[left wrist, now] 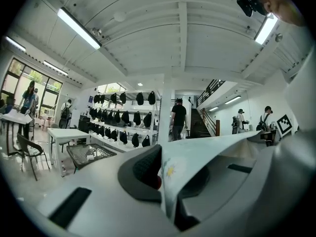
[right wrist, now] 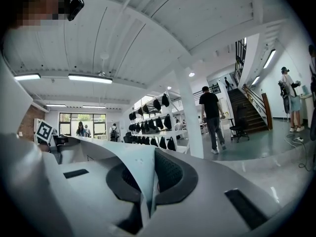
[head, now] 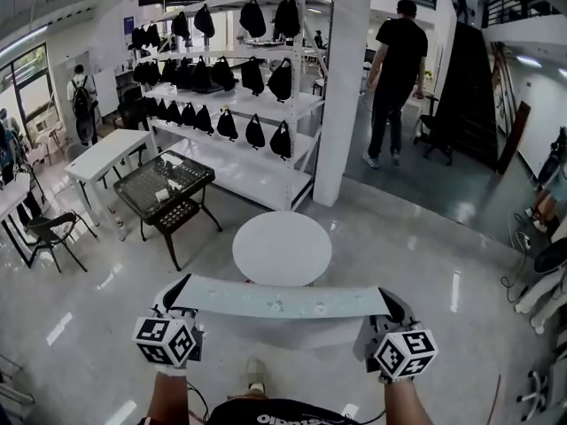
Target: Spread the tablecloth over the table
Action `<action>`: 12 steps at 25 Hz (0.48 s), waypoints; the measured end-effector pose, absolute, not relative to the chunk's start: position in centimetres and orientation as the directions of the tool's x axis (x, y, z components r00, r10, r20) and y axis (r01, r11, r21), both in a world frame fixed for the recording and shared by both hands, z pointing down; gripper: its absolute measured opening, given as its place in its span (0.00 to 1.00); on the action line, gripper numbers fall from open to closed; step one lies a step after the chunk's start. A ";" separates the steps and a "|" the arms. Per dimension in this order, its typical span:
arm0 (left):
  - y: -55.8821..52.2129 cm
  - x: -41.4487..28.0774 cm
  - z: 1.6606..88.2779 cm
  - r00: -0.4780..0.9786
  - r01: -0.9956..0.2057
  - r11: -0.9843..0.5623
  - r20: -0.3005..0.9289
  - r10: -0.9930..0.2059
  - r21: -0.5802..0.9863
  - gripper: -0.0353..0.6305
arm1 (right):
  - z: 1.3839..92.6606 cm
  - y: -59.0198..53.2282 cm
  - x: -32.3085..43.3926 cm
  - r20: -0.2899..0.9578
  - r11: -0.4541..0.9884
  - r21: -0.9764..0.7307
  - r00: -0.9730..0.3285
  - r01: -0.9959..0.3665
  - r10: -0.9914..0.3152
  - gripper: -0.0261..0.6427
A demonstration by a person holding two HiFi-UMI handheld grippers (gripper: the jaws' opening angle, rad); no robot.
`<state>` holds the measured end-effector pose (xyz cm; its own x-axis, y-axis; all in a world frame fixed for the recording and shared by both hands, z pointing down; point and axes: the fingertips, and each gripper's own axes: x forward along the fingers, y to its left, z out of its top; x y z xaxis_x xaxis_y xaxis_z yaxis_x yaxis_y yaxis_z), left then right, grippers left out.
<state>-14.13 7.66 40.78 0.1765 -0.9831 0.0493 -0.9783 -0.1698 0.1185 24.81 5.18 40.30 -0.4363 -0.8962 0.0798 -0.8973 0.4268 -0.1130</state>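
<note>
The right tongs clamp the pale tablecloth, which stretches away leftward.

Glossy grey floor, white shelves

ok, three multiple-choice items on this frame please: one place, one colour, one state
1. Where is the round table relative to the tablecloth?
A. under it, covered
B. ahead of it, uncovered
C. behind the person

2. What colour are the bags on the shelf?
A. red
B. black
C. yellow

3. What state are the left gripper and right gripper in?
A. both open and empty
B. only the left one holds cloth
C. both shut on the tablecloth

Answers:
1 B: the head view shows the bare round top beyond the cloth stretched between the grippers.
2 B: every bag hanging there is black.
3 C: each gripper view shows a cloth edge pinched between its fingers.
</note>
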 end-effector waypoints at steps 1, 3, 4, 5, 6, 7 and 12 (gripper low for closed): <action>6.6 -14.4 40.6 0.181 -0.978 -0.174 0.050 -0.982 0.116 0.08 | 40.1 4.3 24.5 0.077 0.424 -0.113 -0.434 -0.899 -0.898 0.08; 4.7 -15.0 39.9 0.187 -0.977 -0.180 0.046 -0.981 0.115 0.08 | 39.5 2.6 24.0 0.073 0.419 -0.114 -0.428 -0.901 -0.901 0.08; 3.8 -15.2 39.5 0.189 -0.976 -0.183 0.043 -0.981 0.114 0.08 | 39.2 1.9 23.8 0.072 0.417 -0.115 -0.426 -0.902 -0.902 0.08; 2.9 -15.4 39.1 0.191 -0.976 -0.185 0.041 -0.981 0.113 0.08 | 38.9 1.1 23.7 0.072 0.414 -0.116 -0.423 -0.903 -0.903 0.08; 1.9 -15.5 38.7 0.193 -0.976 -0.187 0.040 -0.980 0.113 0.08 | 38.6 0.3 23.5 0.073 0.411 -0.118 -0.421 -0.904 -0.904 0.08; 1.0 -15.7 38.4 0.195 -0.975 -0.190 0.039 -0.980 0.112 0.08 | 38.3 -0.6 23.4 0.075 0.407 -0.119 -0.417 -0.905 -0.906 0.08; -3.5 -17.5 38.1 0.216 -0.971 -0.210 0.042 -0.976 0.114 0.08 | 37.6 -4.6 21.6 0.076 0.387 -0.116 -0.397 -0.915 -0.915 0.08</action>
<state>-17.51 -3.48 38.07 0.2156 -0.9755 0.0425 -0.9711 -0.2097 0.1142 21.61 -4.62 37.59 -0.3972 -0.9146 0.0762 -0.9145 0.3875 -0.1163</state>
